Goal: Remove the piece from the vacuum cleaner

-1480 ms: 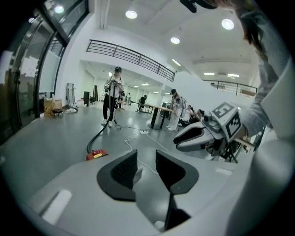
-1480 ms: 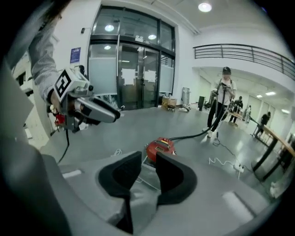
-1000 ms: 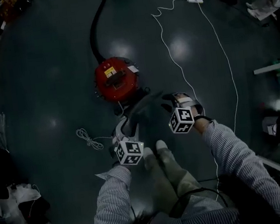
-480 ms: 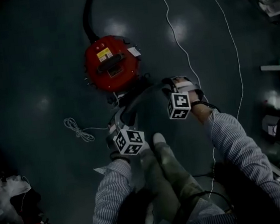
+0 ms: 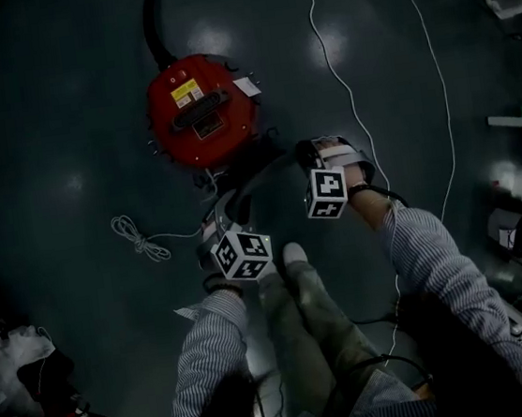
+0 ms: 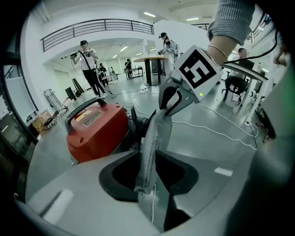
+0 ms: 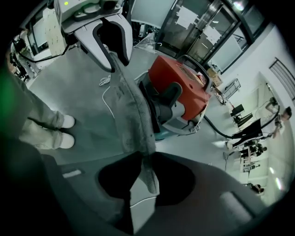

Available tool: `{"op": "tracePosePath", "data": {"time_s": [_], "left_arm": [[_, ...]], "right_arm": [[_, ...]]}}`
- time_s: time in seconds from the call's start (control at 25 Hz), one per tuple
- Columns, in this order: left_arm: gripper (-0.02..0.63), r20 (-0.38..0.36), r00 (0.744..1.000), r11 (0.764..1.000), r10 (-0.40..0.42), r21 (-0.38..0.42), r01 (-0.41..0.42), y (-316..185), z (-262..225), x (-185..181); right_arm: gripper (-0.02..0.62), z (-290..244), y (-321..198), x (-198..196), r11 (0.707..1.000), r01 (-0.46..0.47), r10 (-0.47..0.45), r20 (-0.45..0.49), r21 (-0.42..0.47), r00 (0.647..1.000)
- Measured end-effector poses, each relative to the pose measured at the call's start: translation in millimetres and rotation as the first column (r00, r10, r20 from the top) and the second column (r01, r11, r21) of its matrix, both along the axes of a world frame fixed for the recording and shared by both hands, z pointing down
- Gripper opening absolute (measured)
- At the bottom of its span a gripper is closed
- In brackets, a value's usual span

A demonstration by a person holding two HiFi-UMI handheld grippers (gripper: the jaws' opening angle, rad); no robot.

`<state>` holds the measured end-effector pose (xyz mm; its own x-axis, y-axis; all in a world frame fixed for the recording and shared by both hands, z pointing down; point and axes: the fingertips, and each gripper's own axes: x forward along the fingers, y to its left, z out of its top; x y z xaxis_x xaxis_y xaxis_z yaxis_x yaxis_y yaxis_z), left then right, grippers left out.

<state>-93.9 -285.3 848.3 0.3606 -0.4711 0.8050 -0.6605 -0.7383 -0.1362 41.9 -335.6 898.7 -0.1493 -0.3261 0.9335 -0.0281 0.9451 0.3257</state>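
A dark, glossy floor point(image 5: 59, 105) spreads under us, with clutter along its edges and a shelf point(image 5: 519, 119) at the right. The red vacuum cleaner point(image 5: 202, 111) stands on it, and its black hose point(image 5: 153, 37) curves away towards the top of the head view. A thin white cable point(image 5: 349, 97) snakes across the floor past the right side. A coiled white cord point(image 5: 137, 239) lies on the floor near the left gripper.

The piece point(image 6: 156, 133), a limp grey fabric bag, hangs stretched between the two grippers, just beside the vacuum cleaner's front and partly blocking it. The left gripper point(image 6: 148, 173) has just been closing its jaws, and they now pinch one edge of the piece. The right gripper point(image 7: 146, 177) has likewise been closing its jaws, and they clamp the opposite edge.

Our own white shoes point(image 7: 62, 131) stand close below the grippers, crowding that space. In the left gripper view we see a bright hall behind the vacuum cleaner, with standing people point(image 6: 87, 60), a tall tabletop point(image 6: 150, 59) and a balcony railing point(image 6: 97, 25).
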Motion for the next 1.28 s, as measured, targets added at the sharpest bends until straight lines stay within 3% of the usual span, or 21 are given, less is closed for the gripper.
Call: {"op": "tracePosePath", "data": {"time_s": [0.12, 0.32, 0.44, 0.88, 1.28], "left_arm": [[0.086, 0.008, 1.0, 1.0, -0.002, -0.006, 0.002, -3, 3, -1], [0.048, 0.02, 1.0, 1.0, 0.022, -0.022, -0.022, -1, 3, 1], [0.043, 0.015, 1.0, 0.999, 0.018, -0.033, -0.018, 1, 0, 2], [0.035, 0.016, 0.998, 0.997, 0.056, -0.061, -0.055, 16, -2, 6], [0.034, -0.004, 0.999, 0.996, 0.04, -0.074, -0.041, 33, -2, 13]], "right_arm": [[0.05, 1, 0, 0, 1.0, -0.004, 0.004, -0.011, -0.005, 1.0], [0.026, -4, 6, -2, 0.999, -0.044, 0.044, 0.02, -0.032, 0.999], [0.025, -9, 9, -2, 0.995, -0.086, 0.089, 0.048, -0.058, 0.995], [0.021, -16, 26, -3, 0.994, -0.082, 0.085, 0.044, -0.075, 0.995], [0.021, -19, 45, -5, 0.987, -0.13, 0.136, 0.063, -0.092, 0.989]]}}
